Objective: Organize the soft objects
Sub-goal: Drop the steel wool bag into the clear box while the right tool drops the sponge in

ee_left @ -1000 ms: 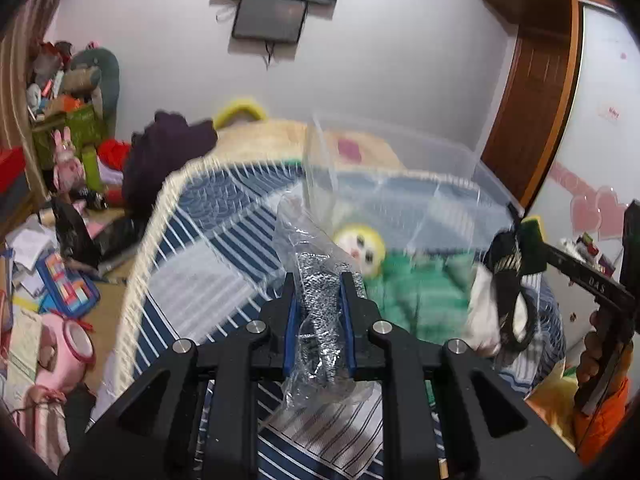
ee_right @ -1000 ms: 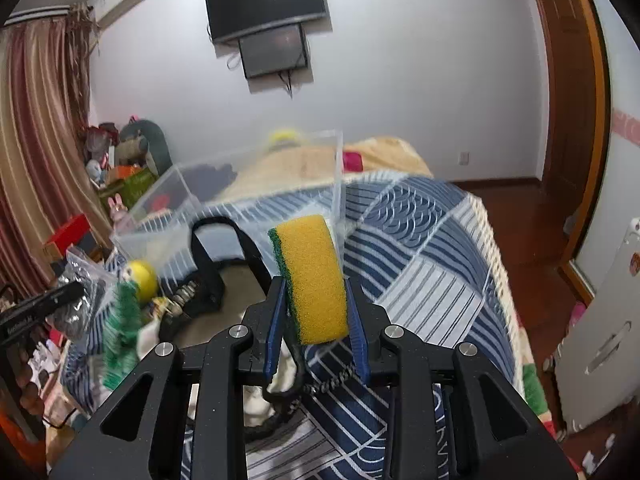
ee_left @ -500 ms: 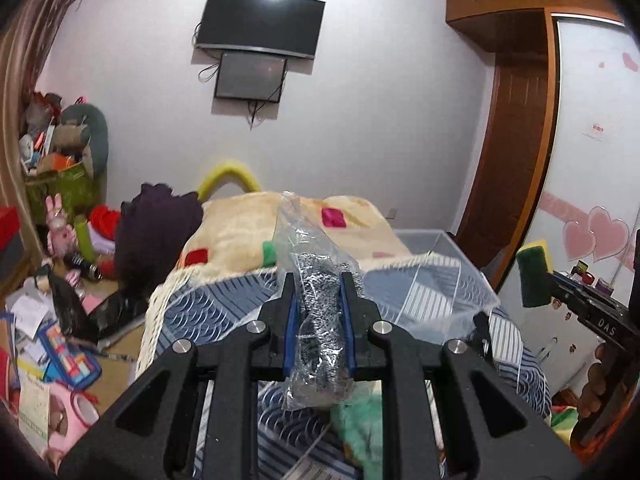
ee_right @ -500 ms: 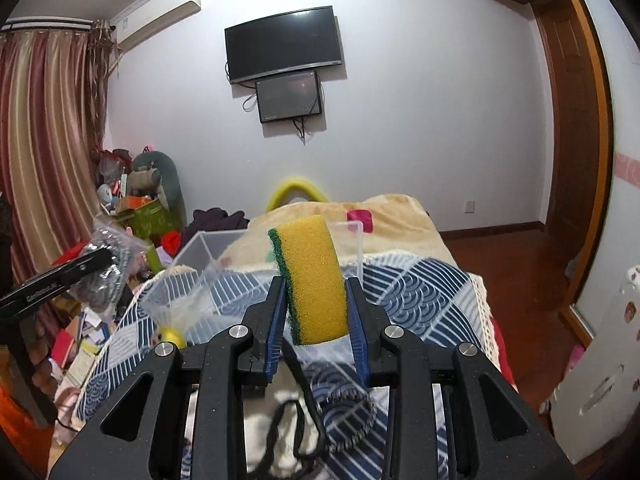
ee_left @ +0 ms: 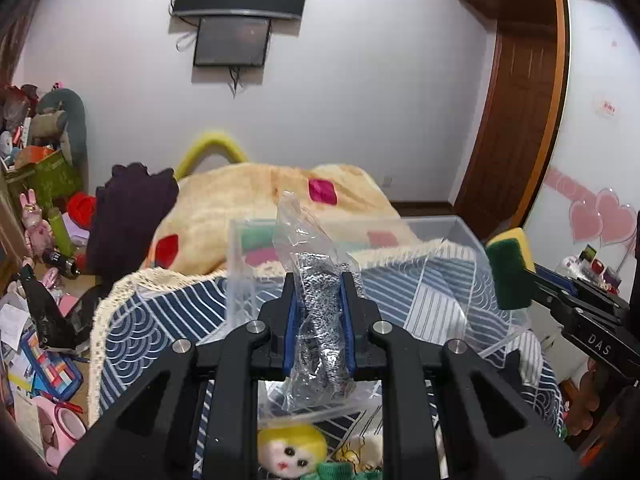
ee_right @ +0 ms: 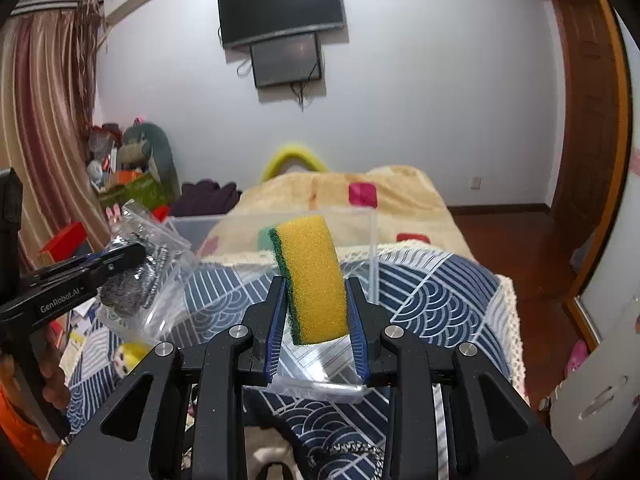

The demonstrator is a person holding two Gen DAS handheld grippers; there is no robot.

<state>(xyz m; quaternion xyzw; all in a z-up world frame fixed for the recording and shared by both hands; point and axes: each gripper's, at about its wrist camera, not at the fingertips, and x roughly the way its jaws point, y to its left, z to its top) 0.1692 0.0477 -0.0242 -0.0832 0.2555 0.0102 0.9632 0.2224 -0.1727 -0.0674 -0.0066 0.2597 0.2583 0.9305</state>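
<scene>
Jaws of left gripper (ee_left: 319, 320) tight on bagged scourer (ee_left: 320, 312), right gripper (ee_right: 316, 312) on sponge (ee_right: 310, 276)

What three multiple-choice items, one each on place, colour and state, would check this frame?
1. Where is the clear bin?
A. on the bed
B. on the floor
C. on a shelf

2. What colours is the sponge?
A. pink and white
B. yellow and green
C. all blue

3. What is the left hand-held gripper doing?
A. open, empty
B. shut on a doll
C. shut on the bagged scourer

Key: 1 A, it rests on the patterned cover; 2 B, yellow foam with a green layer; 3 C, its fingers pinch the bag.
</scene>
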